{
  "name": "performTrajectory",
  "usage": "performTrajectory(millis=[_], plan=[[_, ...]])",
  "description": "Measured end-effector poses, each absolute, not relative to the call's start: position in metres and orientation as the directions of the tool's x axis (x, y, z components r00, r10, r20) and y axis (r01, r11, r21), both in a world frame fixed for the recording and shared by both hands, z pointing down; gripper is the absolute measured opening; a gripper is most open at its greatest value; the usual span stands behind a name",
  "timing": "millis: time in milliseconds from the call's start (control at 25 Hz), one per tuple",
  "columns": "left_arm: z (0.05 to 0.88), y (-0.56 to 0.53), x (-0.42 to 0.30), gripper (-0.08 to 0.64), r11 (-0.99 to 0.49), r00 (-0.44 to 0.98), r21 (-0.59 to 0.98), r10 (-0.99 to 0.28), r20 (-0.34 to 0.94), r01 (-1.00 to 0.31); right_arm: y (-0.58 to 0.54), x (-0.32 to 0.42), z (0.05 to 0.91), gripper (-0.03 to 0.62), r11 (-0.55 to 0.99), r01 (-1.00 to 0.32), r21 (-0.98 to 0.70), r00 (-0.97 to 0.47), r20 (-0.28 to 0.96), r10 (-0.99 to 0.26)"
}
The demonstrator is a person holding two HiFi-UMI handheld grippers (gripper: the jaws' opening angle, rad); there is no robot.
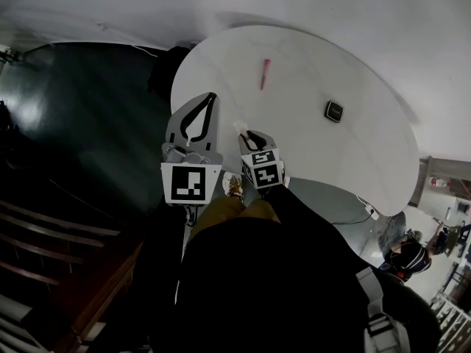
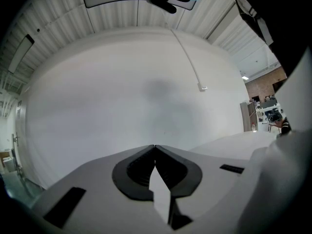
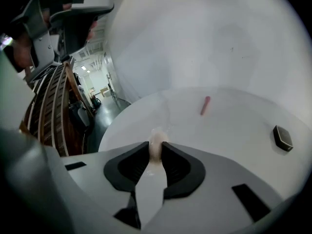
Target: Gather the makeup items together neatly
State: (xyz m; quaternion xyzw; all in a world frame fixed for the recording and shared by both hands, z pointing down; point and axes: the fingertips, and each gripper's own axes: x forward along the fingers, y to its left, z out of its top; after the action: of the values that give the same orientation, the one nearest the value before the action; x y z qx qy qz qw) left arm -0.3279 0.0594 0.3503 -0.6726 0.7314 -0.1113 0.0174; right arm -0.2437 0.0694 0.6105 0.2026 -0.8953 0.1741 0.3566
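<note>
1 pale tube is pinched in the right gripper's fingers by the desk's near edge, seemingly for gathering; the left gripper's fingers press together, empty.

Dim, dark-cornered fisheye views with bowed edges; nearest parts look soft, perhaps from motion blur

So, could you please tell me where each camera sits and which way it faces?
Head view: on the person's head, looking steeply down at the white table; shows the left gripper, right gripper and dark clothing.
Left gripper view: on the left gripper, facing a white wall; its jaws are together, empty.
Right gripper view: on the right gripper, looking across the table; its jaws grip a pale beige item.
Shared: head and right gripper views both show the pink stick and dark compact.
</note>
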Motion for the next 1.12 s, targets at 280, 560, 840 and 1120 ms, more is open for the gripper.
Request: performTrajectory(millis=[280,560,840,1120], plan=[[0.346,0.049,-0.317,0.017,0.043,-0.059,-0.168,-0.994,0.093,-0.985,0.039,-0.243,0.56,0.097,0.83,-0.537,-0.153,-0.711,0.611,-0.347],[0.347,0.016,-0.282,0.017,-0.051,0.035,-0.182,-0.995,0.092,-0.982,-0.021,-0.19,0.501,0.097,0.745,-0.658,-0.111,-0.678,0.518,-0.522],[0.35,-0.041,-0.219,0.017,-0.155,0.136,-0.203,-0.985,0.105,-0.967,-0.089,-0.101,0.476,0.098,0.637,-0.764,-0.108,-0.601,0.479,-0.64],[0.341,-0.091,-0.147,0.017,-0.193,0.182,-0.185,-0.981,0.072,-0.964,-0.135,-0.009,0.485,0.1,0.56,-0.819,-0.122,-0.538,0.498,-0.68]])
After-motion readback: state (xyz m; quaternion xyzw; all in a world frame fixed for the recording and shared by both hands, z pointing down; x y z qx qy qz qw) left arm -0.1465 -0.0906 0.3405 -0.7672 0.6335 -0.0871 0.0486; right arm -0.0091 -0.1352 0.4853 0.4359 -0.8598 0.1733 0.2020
